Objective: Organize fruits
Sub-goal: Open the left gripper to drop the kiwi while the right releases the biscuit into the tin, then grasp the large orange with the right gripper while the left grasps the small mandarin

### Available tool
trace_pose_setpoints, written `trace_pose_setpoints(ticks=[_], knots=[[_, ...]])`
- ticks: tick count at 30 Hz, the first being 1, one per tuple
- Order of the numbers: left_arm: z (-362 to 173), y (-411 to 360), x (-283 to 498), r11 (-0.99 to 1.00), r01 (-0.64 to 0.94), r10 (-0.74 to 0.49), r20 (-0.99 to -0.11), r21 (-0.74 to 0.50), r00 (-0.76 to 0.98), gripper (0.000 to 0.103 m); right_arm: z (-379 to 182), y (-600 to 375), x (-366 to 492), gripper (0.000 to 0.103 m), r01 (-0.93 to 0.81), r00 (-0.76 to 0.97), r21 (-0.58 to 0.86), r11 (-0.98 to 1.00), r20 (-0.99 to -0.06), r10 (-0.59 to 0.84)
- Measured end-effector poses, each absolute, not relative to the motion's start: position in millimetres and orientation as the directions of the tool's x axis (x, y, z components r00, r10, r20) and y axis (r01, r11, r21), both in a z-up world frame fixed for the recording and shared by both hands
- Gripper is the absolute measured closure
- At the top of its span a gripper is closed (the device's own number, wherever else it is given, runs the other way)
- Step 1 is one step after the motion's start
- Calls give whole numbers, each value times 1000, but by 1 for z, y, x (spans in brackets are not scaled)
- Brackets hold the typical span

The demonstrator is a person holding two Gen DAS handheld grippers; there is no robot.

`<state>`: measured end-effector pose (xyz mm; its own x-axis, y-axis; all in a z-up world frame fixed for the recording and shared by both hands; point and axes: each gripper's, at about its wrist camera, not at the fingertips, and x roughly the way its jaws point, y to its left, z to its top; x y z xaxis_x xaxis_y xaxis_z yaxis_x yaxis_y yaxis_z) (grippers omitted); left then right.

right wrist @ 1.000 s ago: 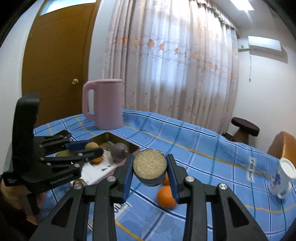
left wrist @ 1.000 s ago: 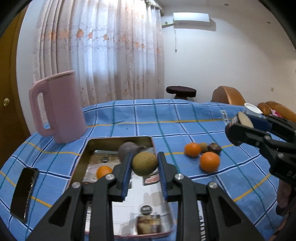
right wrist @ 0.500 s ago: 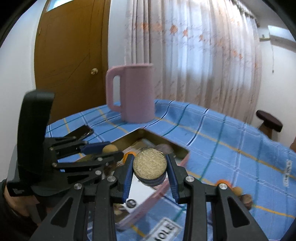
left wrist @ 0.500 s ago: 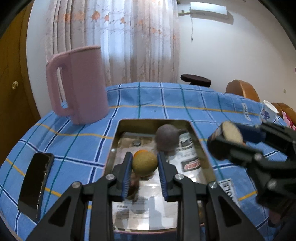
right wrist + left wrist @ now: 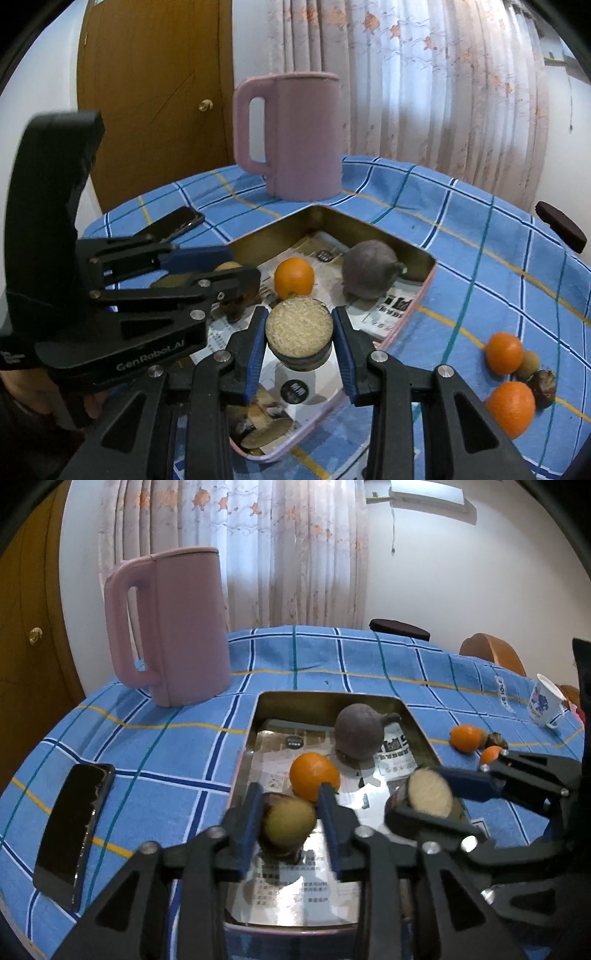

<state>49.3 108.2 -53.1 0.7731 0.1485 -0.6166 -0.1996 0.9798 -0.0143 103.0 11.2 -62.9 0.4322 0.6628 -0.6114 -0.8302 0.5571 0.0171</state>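
Note:
My left gripper (image 5: 290,803) hangs low over the paper-lined metal tray (image 5: 332,701). A yellow-green round fruit (image 5: 290,825) sits between its blue pads with a thin gap on each side, and its jaws are opening. Just right of it, my right gripper (image 5: 300,323) is shut on a halved brown fruit (image 5: 299,332), pale cut face up, above the tray (image 5: 332,225). An orange (image 5: 314,777) and a dark purple round fruit (image 5: 358,731) lie in the tray beyond both grippers. Two oranges (image 5: 504,352) and small brown fruits (image 5: 543,384) lie on the cloth to the right.
A tall pink jug (image 5: 173,627) stands behind the tray's far left corner. A black phone (image 5: 74,830) lies on the blue checked cloth left of the tray. At the far right edge of the table is a white cup (image 5: 543,701).
Both grippers came forward and down over the tray. The left jaws have widened around the yellow-green fruit, now low in the tray. The right gripper still grips the halved fruit.

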Motion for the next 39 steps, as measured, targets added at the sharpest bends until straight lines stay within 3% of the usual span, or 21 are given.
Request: trace_pose_setpoints(ticks=[4, 6, 7, 9, 11, 17, 26, 29, 32, 39], knots=[[-51, 111, 46, 977, -214, 152, -623, -25, 767, 53, -64, 10, 101, 50, -823, 457, -9, 568, -602, 654], [-48, 108, 44, 979, -203, 139, -620, -33, 772, 39, -59, 1, 101, 42, -812, 477, -11, 583, -588, 653], [-45, 104, 43, 979, -200, 143, -613, -26, 777, 35, -56, -6, 101, 42, -807, 488, -11, 591, -577, 655], [-39, 94, 41, 979, -206, 167, -589, 1, 791, 16, -49, -24, 103, 42, -784, 524, -19, 620, -556, 645], [-31, 83, 39, 982, -187, 157, -566, 4, 809, 9, -45, -43, 108, 42, -751, 562, -24, 660, -548, 620], [-20, 49, 53, 994, -111, 93, -549, 1, 830, 8, -46, -99, 139, 42, -587, 678, -56, 808, -579, 452], [-19, 4, 74, 999, -24, 44, -564, 43, 825, 5, -75, -102, 176, 42, -559, 595, -8, 829, -701, 394], [-20, -2, 83, 998, -18, 46, -579, 54, 814, 5, -82, -103, 182, 55, -567, 549, 40, 823, -726, 414], [-20, -5, 90, 999, -14, 38, -591, 44, 806, 5, -75, -119, 183, 55, -536, 579, 86, 840, -686, 440], [-26, -35, 116, 995, 30, 32, -619, 90, 785, 6, -64, -157, 190, 55, -391, 714, -11, 920, -634, 296]])
